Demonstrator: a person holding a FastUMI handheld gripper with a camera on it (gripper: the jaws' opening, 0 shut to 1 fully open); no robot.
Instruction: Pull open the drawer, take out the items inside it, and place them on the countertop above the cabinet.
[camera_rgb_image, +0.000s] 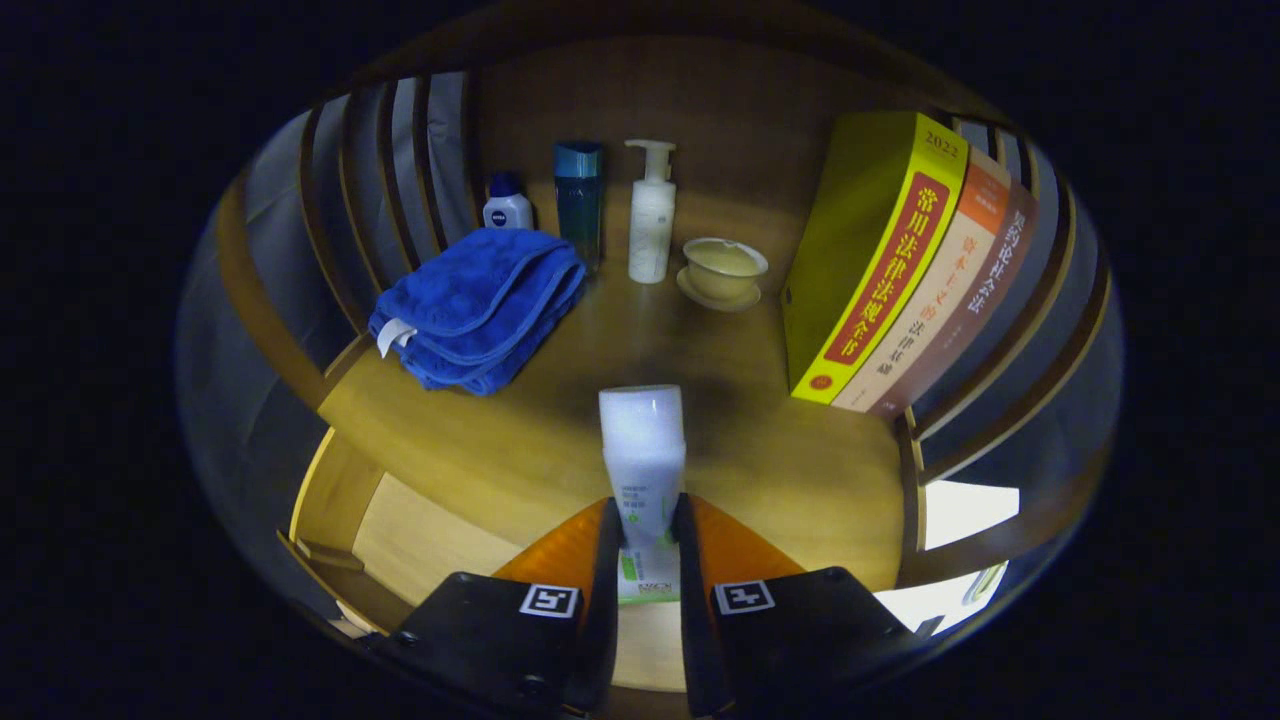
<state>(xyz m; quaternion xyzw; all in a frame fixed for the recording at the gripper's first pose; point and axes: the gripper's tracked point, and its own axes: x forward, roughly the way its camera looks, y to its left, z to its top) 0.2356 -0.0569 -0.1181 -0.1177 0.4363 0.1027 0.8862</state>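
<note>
jaws clamped on white tube (643, 470) | over countertop (760, 450) | drawer (420, 545) open below

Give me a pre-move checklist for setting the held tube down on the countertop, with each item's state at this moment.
1. Grip: gripper fingers press both sides of the white tube: ok.
2. Tube over the countertop: ok.
3. Bare wood just ahead of the fingers: ok.
4. Clearance from blue towel and leaning books: ok.
5. Open drawer below the counter's edge, other items left inside: cannot tell.
</note>
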